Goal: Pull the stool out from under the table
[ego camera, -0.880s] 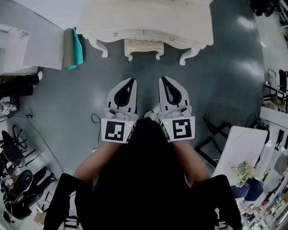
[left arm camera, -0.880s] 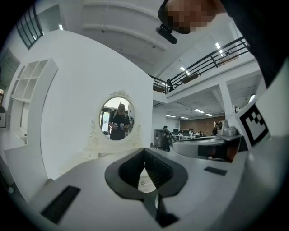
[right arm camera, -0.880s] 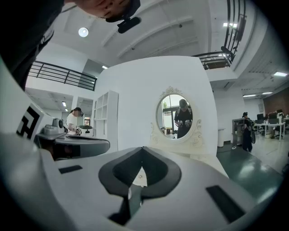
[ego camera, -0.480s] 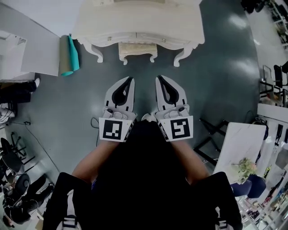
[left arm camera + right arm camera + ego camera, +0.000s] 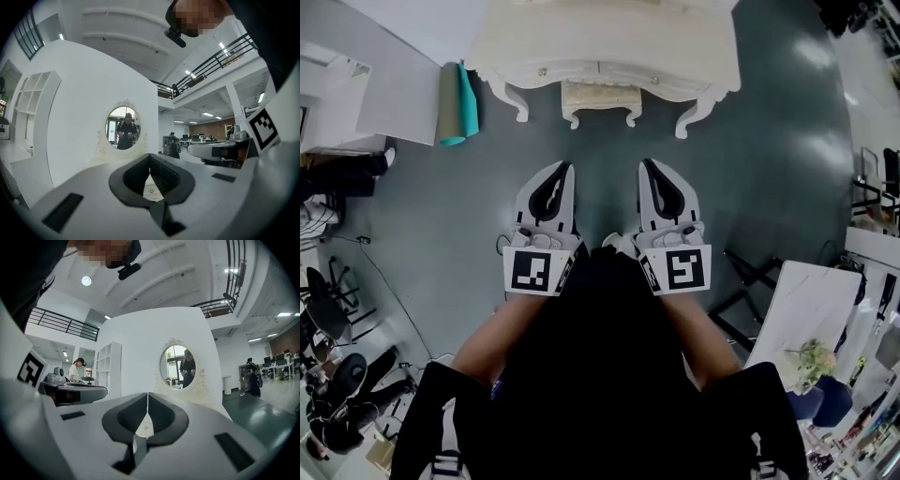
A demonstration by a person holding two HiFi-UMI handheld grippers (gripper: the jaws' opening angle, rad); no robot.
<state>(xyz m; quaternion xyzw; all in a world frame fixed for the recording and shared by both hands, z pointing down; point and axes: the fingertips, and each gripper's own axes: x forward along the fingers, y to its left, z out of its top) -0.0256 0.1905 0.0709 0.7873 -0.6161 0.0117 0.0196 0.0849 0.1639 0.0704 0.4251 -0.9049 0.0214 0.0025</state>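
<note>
Dark grey-green polished floor (image 5: 769,141) fills the middle of the head view; open workshop hall behind, seen in both gripper views. Item: cream-painted ornate dressing table with curved legs (image 5: 609,37), top centre of the frame, carrying an oval carved-frame mirror (image 5: 123,127). Item: small cream stool with padded seat and carved legs (image 5: 600,98), tucked under the table's front edge between its two front legs, only its near side showing. Item: rolled teal and olive mat (image 5: 455,103), upper left, beside the table. Item: left gripper (image 5: 568,166), centre left, jaws closed on each other, nothing between them. Item: right gripper (image 5: 645,162), centre right, likewise closed and empty. Both point level toward the stool, side by side, well apart from it, with bare floor between. Step in hand, by judgement: the approach, stool not yet touched. Next move likely calls for stepping closer, lowering, parting the jaws, clamping the seat edge or legs, then drawing the stool toward the bottom of the frame.
</note>
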